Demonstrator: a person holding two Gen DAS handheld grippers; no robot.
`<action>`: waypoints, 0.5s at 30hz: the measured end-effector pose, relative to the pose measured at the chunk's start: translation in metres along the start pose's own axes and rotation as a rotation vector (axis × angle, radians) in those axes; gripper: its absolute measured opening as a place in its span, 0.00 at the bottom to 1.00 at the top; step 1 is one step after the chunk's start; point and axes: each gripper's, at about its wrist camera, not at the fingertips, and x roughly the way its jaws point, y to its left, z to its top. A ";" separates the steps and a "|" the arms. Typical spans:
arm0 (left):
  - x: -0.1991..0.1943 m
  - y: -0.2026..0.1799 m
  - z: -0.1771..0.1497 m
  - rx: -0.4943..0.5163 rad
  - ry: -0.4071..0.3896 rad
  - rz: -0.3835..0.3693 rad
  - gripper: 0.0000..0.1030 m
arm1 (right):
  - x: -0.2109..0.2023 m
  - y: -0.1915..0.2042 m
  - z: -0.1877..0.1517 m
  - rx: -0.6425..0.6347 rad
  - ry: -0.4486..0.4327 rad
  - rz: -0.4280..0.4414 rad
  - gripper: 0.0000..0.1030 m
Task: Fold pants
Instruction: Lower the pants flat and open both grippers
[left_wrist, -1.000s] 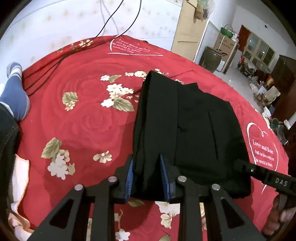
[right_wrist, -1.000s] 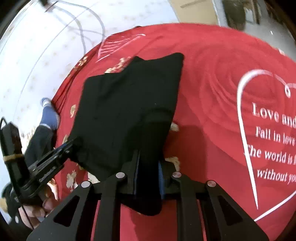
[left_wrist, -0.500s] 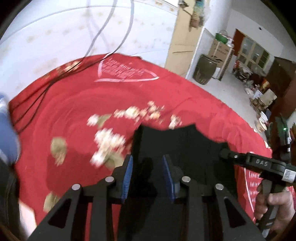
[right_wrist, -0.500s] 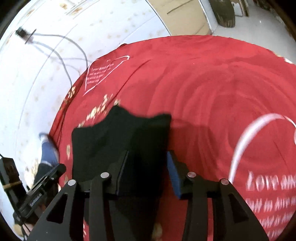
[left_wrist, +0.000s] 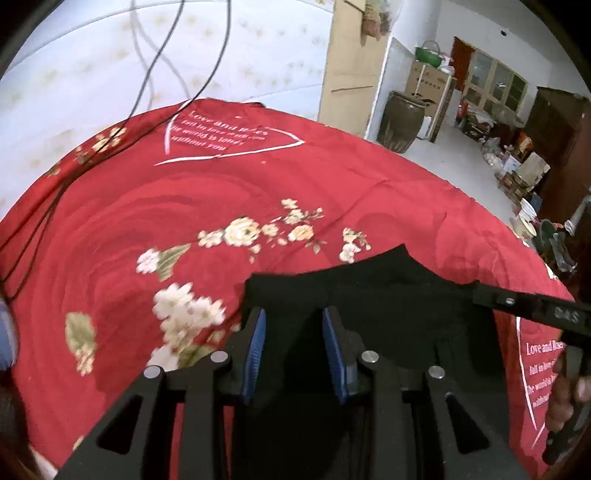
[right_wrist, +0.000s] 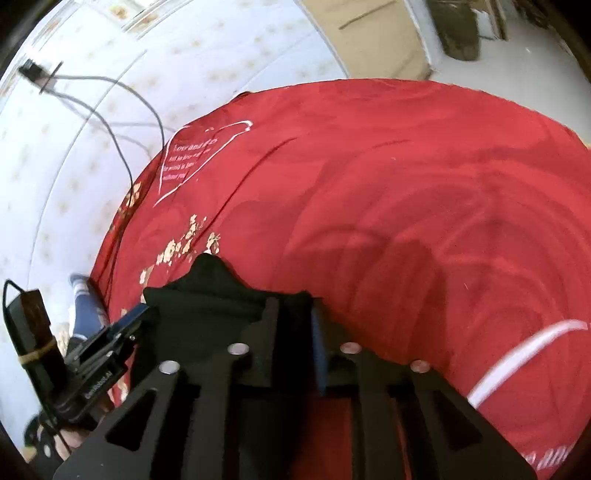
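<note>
The black pants (left_wrist: 388, 295) hang as a folded bundle above the red flowered bedspread (left_wrist: 184, 206). My left gripper (left_wrist: 293, 332) is shut on the near left edge of the pants, black cloth filling the gap between its blue pads. My right gripper (right_wrist: 295, 332) is shut on the near right edge of the pants (right_wrist: 210, 295). Each gripper shows in the other's view: the right one (left_wrist: 532, 310) at the right, the left one (right_wrist: 110, 343) at the lower left. The lower part of the pants is hidden behind the grippers.
Black cables (left_wrist: 177, 66) run down the white wall onto the bedspread's far left. A foot in a blue sock (right_wrist: 83, 306) rests at the left edge. A brown jar (left_wrist: 400, 122), boxes and cabinets stand in the room beyond the bed's far right.
Both grippers have lifted the near edge of the pants off the bedspread and carried it forward. The pants, spread flat before, now hang bunched between the grippers.
</note>
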 end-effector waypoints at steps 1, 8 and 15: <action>-0.006 0.000 -0.002 -0.006 -0.002 0.001 0.34 | -0.010 0.005 -0.006 -0.021 -0.019 -0.028 0.27; -0.053 -0.015 -0.049 -0.008 0.018 0.028 0.34 | -0.048 0.039 -0.079 -0.209 -0.025 -0.041 0.27; -0.070 -0.034 -0.097 0.029 0.082 0.029 0.34 | -0.049 0.055 -0.138 -0.284 0.042 -0.078 0.27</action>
